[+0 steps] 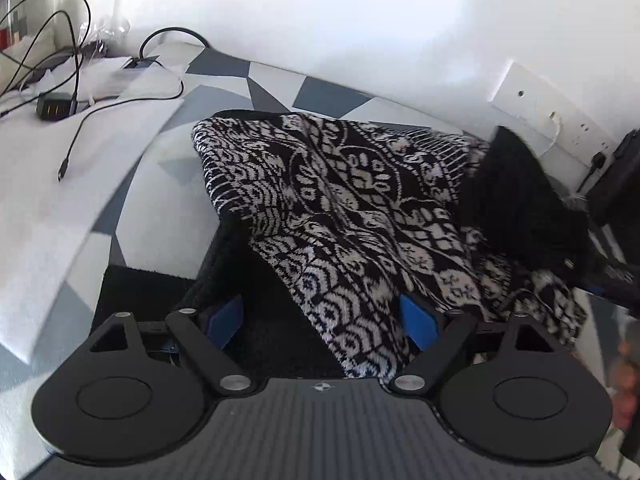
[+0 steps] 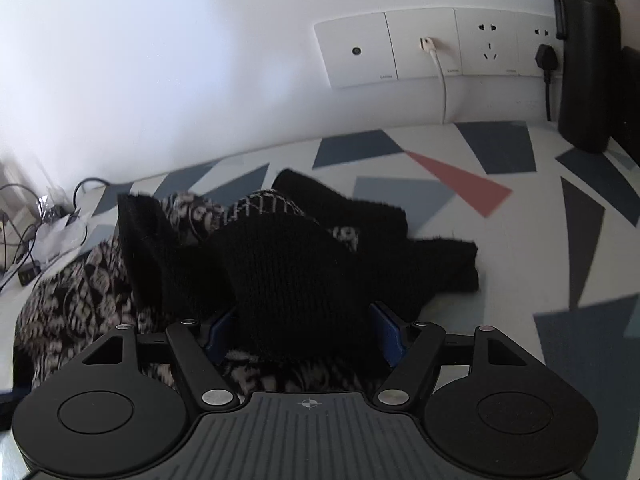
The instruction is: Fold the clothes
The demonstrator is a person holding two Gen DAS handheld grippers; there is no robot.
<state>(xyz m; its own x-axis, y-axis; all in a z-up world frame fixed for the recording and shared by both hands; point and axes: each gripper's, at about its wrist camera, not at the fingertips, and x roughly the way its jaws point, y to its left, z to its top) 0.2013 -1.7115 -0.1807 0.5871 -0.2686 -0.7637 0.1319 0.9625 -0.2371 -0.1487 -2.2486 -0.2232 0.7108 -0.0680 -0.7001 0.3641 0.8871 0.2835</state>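
Observation:
A black-and-white patterned knit garment (image 1: 344, 200) lies crumpled on the patterned cover (image 1: 168, 200), with its plain black parts (image 1: 516, 208) bunched at the right. My left gripper (image 1: 320, 324) stands open low over the garment's near edge. Patterned cloth reaches its right blue pad (image 1: 418, 326), while dark fabric lies by the left pad (image 1: 224, 322). In the right wrist view the black knit part (image 2: 288, 272) bulges up in the middle of the heap. My right gripper (image 2: 304, 332) is open around that bulge, which fills the gap between its blue pads (image 2: 388, 332).
Cables and a black charger (image 1: 54, 110) lie at the far left beside white bedding (image 1: 48, 184). A white socket panel (image 2: 432, 46) with plugged cords sits on the wall. A tall black bottle (image 2: 586, 60) stands at the far right. The geometric cover (image 2: 520, 220) stretches to the right.

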